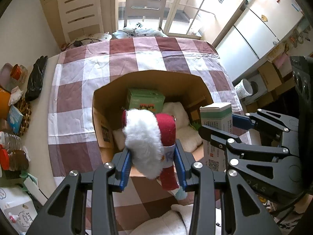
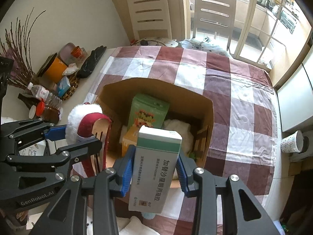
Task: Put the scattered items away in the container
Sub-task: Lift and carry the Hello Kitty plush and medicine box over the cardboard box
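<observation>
The cardboard box (image 2: 207,105) is open at the top, but a green carton (image 2: 148,111) stands against its far wall and white fluffy cloth (image 2: 179,127) fills its right side. Beyond the box, the checked tablecloth (image 2: 244,101) lies bare; left of it, bottles (image 2: 49,98) and jars crowd the table edge.

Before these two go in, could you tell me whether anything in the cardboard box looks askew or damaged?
Nothing looks damaged or spilled. Inside the cardboard box, the green box stands leaning against the far wall, with an orange box and white fluffy fabric beside it.
</observation>
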Motion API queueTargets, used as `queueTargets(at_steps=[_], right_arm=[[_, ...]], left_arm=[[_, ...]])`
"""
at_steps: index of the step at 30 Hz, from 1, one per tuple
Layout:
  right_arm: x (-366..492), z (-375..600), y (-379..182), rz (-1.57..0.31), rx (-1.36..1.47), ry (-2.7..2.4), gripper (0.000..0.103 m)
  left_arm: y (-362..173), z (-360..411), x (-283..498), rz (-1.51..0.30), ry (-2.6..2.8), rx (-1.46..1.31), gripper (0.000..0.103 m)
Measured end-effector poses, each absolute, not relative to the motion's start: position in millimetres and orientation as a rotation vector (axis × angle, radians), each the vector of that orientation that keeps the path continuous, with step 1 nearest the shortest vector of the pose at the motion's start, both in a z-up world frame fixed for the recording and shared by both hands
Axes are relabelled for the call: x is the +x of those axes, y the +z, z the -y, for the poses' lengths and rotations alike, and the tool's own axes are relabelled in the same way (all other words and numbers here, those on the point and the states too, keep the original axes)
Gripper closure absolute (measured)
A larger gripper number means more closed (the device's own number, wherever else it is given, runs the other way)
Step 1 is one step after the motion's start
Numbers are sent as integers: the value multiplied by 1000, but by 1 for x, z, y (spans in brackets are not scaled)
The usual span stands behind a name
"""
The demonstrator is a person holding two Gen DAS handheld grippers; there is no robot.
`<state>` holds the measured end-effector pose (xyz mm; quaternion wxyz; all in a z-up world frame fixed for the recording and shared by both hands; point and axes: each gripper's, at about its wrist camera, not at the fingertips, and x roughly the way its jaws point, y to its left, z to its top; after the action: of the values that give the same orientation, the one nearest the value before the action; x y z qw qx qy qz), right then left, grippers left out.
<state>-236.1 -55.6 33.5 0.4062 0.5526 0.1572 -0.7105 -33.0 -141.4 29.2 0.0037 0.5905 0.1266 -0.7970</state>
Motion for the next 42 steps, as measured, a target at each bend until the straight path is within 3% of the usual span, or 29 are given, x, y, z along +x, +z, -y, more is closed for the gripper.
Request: queueTargets(at_steps=[42], right_arm=[[-269, 79, 2, -419, 1490, -1749, 63]], left_arm=[[-12, 145, -74, -389, -2427, 1994, 62]])
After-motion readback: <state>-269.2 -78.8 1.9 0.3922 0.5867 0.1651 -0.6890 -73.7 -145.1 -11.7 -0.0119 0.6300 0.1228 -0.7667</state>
